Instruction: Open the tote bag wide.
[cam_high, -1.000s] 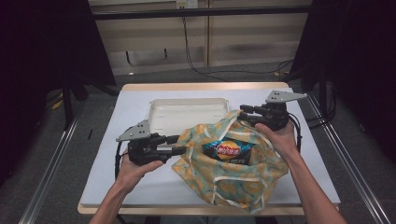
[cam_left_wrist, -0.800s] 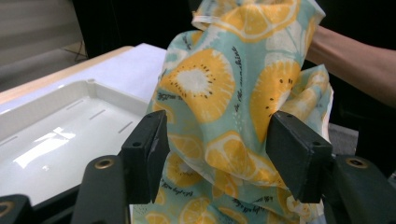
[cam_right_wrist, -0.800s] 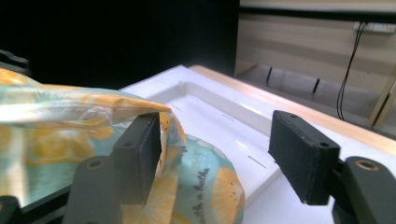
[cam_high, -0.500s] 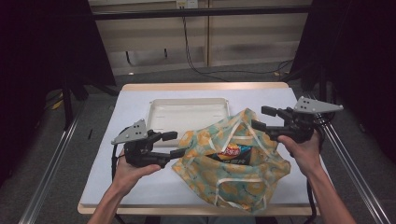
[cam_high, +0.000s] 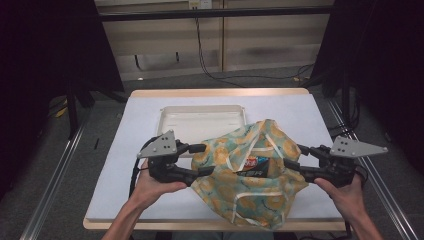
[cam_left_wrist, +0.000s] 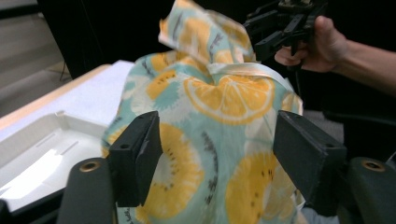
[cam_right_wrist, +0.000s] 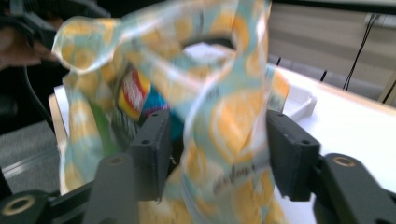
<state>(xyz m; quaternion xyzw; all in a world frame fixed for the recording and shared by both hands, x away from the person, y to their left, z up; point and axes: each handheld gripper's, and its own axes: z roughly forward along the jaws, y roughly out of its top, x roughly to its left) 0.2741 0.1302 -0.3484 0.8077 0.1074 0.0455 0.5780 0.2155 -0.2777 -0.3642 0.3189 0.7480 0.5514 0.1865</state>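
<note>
A cloth bag (cam_high: 250, 175) printed with orange slices lies on the near half of the table, and a snack packet (cam_high: 252, 165) shows through its mouth. My left gripper (cam_high: 204, 160) is at the bag's left edge, open, its jaws set wide on either side of the fabric (cam_left_wrist: 215, 140). At the bag's right edge my right gripper (cam_high: 296, 159) is also open, with the cloth (cam_right_wrist: 219, 126) between its spread jaws and the packet (cam_right_wrist: 137, 93) just beyond. The right gripper (cam_left_wrist: 275, 28) appears past the bag in the left gripper view.
A shallow white tray (cam_high: 200, 120) sits empty behind the bag, toward the table's far side; it also shows at the left of the left gripper view (cam_left_wrist: 37, 154). The white tabletop (cam_high: 130, 150) has bare room on the left and far right.
My right gripper has swung from the bag's top out to its right edge and nearer to me. The bag's mouth has drawn narrower over the packet. The left gripper has barely shifted.
</note>
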